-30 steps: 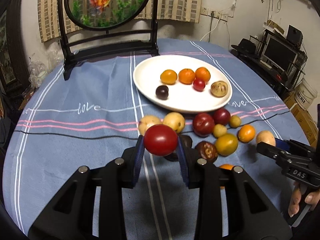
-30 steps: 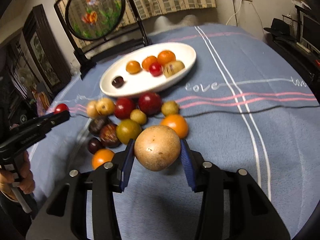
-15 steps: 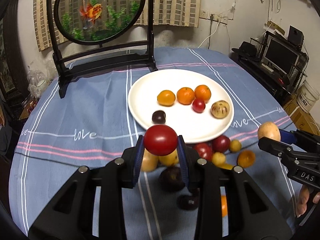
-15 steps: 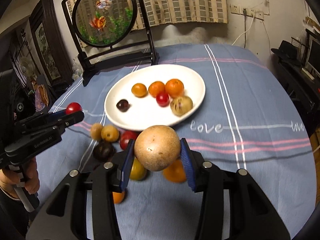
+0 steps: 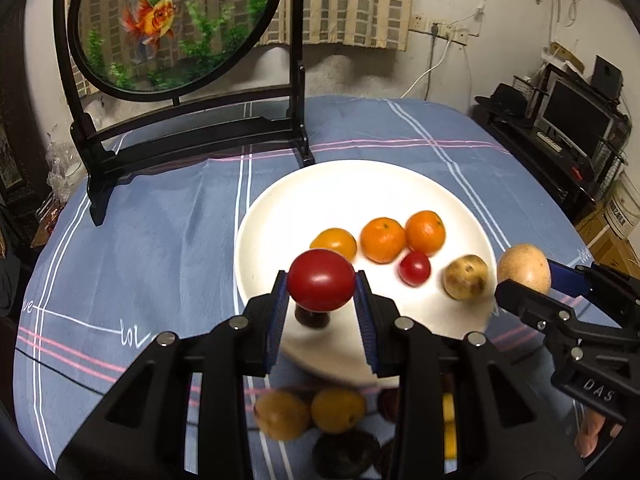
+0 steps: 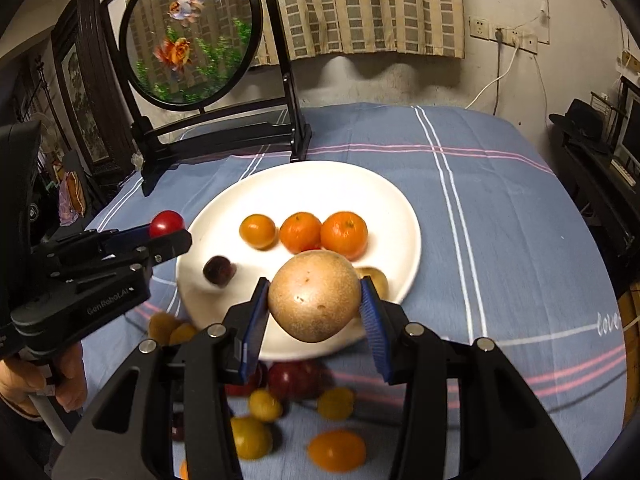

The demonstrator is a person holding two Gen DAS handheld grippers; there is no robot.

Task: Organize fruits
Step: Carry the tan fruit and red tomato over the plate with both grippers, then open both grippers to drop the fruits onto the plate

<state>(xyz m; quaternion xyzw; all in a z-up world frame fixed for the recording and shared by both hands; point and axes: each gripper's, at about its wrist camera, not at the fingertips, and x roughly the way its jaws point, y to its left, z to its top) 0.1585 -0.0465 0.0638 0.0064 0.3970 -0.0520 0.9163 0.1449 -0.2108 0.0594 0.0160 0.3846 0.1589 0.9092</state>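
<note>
My left gripper (image 5: 321, 282) is shut on a red tomato (image 5: 321, 279) and holds it above the near part of the white plate (image 5: 352, 184). My right gripper (image 6: 314, 300) is shut on a tan round fruit (image 6: 314, 300) above the plate's (image 6: 304, 176) near edge; it also shows in the left wrist view (image 5: 523, 267). On the plate lie oranges (image 5: 383, 239), a small red tomato (image 5: 415, 267), a speckled yellow fruit (image 5: 465, 277) and a dark plum (image 6: 218, 271). Several loose fruits (image 6: 292, 378) lie on the blue cloth in front of the plate.
A round fish screen on a black stand (image 5: 192, 136) stands behind the plate at the table's far left. The blue striped tablecloth (image 6: 500, 220) extends to the right. Furniture and a monitor (image 5: 576, 112) stand beyond the table's right edge.
Both grippers have moved forward with their fruits, from over the loose fruit pile to above the plate. The plate now looks much nearer.
</note>
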